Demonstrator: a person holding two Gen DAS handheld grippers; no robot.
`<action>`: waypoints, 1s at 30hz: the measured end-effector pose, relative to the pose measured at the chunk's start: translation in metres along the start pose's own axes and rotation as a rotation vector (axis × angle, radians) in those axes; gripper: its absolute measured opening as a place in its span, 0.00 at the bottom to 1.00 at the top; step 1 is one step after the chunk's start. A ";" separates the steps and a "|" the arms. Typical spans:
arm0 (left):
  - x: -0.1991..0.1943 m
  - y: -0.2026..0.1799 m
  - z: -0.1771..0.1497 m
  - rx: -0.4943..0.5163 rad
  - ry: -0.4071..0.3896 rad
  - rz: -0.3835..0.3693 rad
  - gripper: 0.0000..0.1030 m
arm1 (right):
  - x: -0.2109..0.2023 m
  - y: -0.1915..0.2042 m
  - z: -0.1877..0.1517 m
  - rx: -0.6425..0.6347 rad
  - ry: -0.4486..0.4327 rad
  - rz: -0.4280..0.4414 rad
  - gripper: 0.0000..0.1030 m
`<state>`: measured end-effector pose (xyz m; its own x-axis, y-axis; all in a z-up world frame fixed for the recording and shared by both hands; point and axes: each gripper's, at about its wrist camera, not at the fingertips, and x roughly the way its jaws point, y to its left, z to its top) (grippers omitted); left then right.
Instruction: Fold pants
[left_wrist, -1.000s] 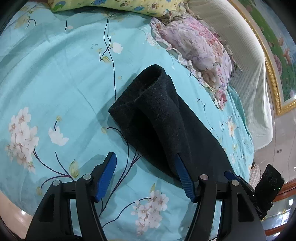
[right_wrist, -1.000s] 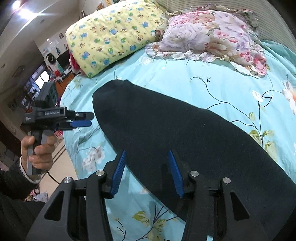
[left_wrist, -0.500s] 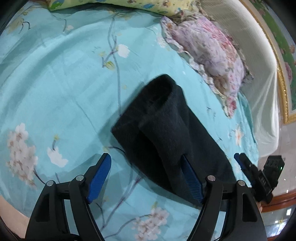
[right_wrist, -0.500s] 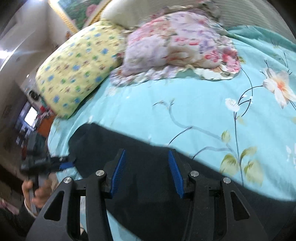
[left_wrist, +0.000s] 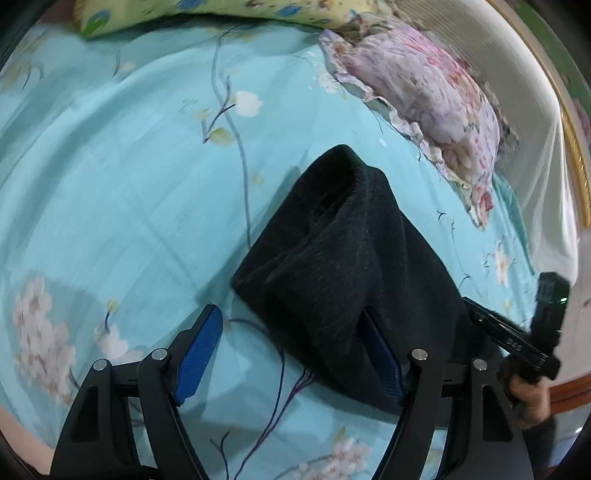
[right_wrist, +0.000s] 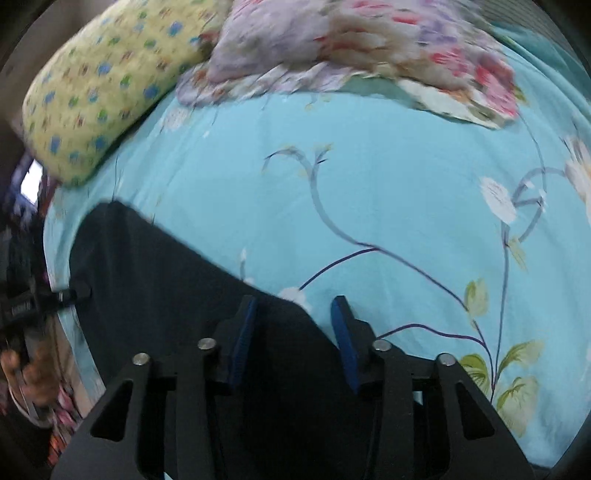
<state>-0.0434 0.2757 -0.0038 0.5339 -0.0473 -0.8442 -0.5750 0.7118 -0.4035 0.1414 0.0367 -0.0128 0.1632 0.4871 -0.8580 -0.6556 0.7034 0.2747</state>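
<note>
Both of my views are smeared with blur; the pillows at the head of the bed are the worst of it. The dark pants (left_wrist: 332, 258) lie folded into a long strip on the turquoise flowered bedsheet (left_wrist: 122, 192); their near end runs under my camera and I cannot see where it stops. My left claw (left_wrist: 291, 350) gapes wide; its left finger stands over bare sheet, while the right finger is partly hidden behind the cloth's edge, so I cannot tell whether it touches. My right claw (right_wrist: 291, 336) is at a narrower gap, holding nothing, poised over the pants' far edge where cloth meets sheet. From the left view the right claw (left_wrist: 506, 336) shows only in part, at the frame's edge. The pink floral pillow (left_wrist: 424, 96) and the yellow pillow (right_wrist: 99, 88) sit well apart from the pants; a broad stretch of sheet lies between.
</note>
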 end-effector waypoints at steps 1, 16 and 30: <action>0.002 -0.004 0.001 0.017 -0.012 0.012 0.62 | 0.001 0.005 0.000 -0.028 0.013 -0.002 0.32; -0.064 -0.027 0.000 0.203 -0.165 -0.139 0.19 | -0.049 0.030 0.003 -0.161 -0.147 -0.127 0.11; -0.029 -0.015 -0.006 0.248 -0.141 0.023 0.30 | -0.009 0.041 0.004 -0.151 -0.145 -0.274 0.15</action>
<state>-0.0535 0.2622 0.0250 0.6130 0.0565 -0.7881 -0.4280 0.8622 -0.2711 0.1159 0.0631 0.0081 0.4445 0.3667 -0.8173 -0.6725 0.7393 -0.0341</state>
